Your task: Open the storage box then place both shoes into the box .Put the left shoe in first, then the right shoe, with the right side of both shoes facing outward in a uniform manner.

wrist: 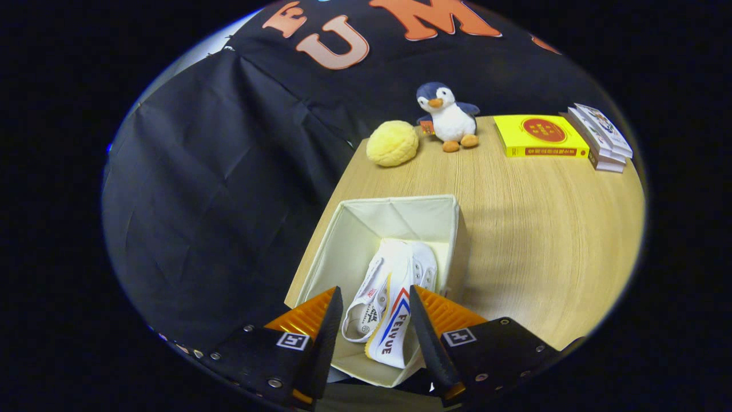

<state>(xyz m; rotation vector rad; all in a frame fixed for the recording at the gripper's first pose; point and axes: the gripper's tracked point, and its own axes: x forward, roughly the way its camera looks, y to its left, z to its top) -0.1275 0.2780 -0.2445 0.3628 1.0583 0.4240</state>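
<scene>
A cream fabric storage box (pixel 400 201) stands open on the wooden table (pixel 543 240), at its left edge. Two white canvas shoes lie side by side inside it, heels toward me. One shoe (pixel 366 297) shows its laces and ankle opening. The other shoe (pixel 400 320) shows a red and blue stripe along its sole. My gripper (pixel 374 293) hovers over the near end of the box, open, with the shoe heels showing in the gap between the fingers. I cannot see either finger pressing on a shoe.
Beyond the box, at the table's far edge, sit a yellow plush ball (pixel 392 144), a penguin toy (pixel 447 116), a yellow book (pixel 538 136) and a small stack of books (pixel 603 137). Black cloth hangs to the left of the table.
</scene>
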